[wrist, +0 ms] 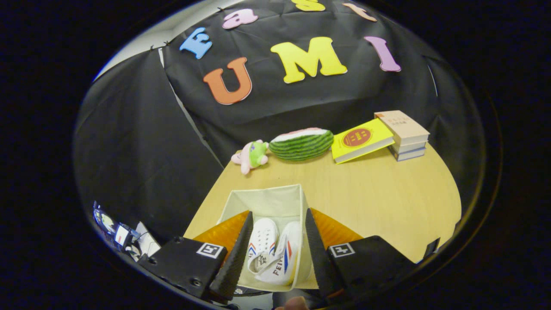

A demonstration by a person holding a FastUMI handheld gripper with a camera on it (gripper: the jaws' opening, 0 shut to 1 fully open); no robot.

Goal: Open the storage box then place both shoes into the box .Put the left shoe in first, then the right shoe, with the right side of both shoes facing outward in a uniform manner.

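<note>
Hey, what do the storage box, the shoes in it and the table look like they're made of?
Storage box: likely cream fabric, matte, with soft, slightly bowed walls. Shoes: seemingly white canvas, matte, with laces and red and blue stripes; soles too hidden to judge. Table: light wood or wood-look laminate, smooth with faint grain. The tongs are open, their fingers on either side of the shoes.
</note>
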